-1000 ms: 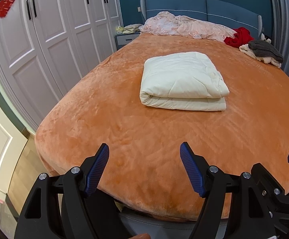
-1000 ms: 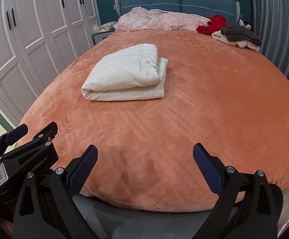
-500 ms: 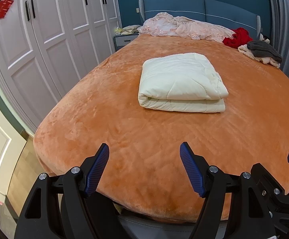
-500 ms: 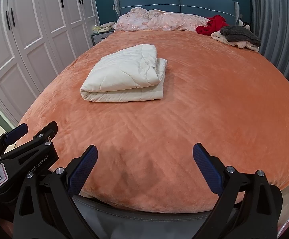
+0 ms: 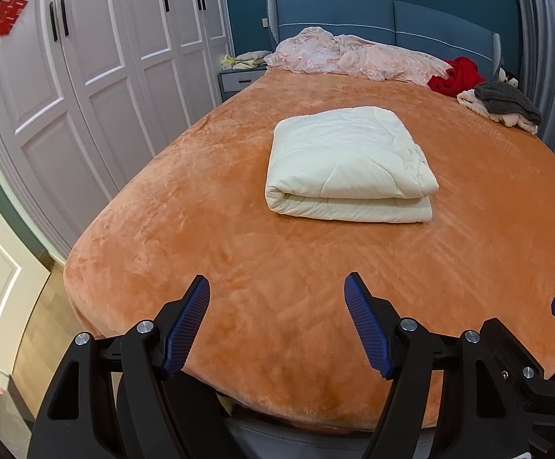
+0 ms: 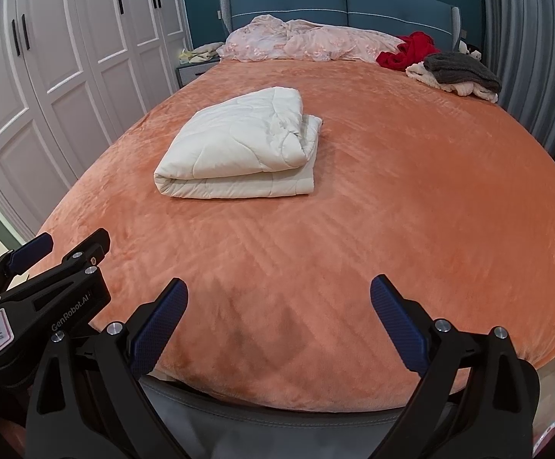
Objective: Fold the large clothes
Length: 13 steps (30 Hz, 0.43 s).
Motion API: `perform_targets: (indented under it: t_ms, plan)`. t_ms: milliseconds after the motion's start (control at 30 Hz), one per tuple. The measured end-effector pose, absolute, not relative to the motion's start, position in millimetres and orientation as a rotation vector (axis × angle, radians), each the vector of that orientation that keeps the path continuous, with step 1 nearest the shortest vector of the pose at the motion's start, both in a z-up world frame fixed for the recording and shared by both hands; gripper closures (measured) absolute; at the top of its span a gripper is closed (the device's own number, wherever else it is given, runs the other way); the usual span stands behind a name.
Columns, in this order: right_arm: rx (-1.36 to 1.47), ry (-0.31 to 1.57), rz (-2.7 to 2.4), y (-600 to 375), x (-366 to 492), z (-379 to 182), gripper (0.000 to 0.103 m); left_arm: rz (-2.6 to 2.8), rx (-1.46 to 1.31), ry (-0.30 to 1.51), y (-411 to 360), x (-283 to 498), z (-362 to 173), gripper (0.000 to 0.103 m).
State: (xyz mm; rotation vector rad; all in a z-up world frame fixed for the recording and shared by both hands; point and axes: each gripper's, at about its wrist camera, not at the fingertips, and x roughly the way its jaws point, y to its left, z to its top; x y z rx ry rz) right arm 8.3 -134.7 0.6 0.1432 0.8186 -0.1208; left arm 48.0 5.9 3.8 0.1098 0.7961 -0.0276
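Resting folded quilt [image 5: 348, 164] on bed [image 5: 239, 252] (grippers apart)

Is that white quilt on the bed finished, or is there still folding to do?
The white quilt looks done: it lies folded in a neat stack on the orange bedspread. Nothing is in hand; the left gripper and right gripper hang open at the bed's foot. Loose clothes near the headboard may be left.

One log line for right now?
cream quilt: folded, on orange bed | left gripper: open, empty | right gripper: open, empty
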Motion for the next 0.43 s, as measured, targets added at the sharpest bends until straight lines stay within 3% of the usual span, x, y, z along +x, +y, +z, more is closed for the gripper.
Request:
perform_targets:
  t_ms: [433]
  plan:
    - [0.125,0.814,-0.126,-134.6,12.2,4.0,0.009,-0.029,0.108,0.809,9.2,54.3,4.1,0.034]
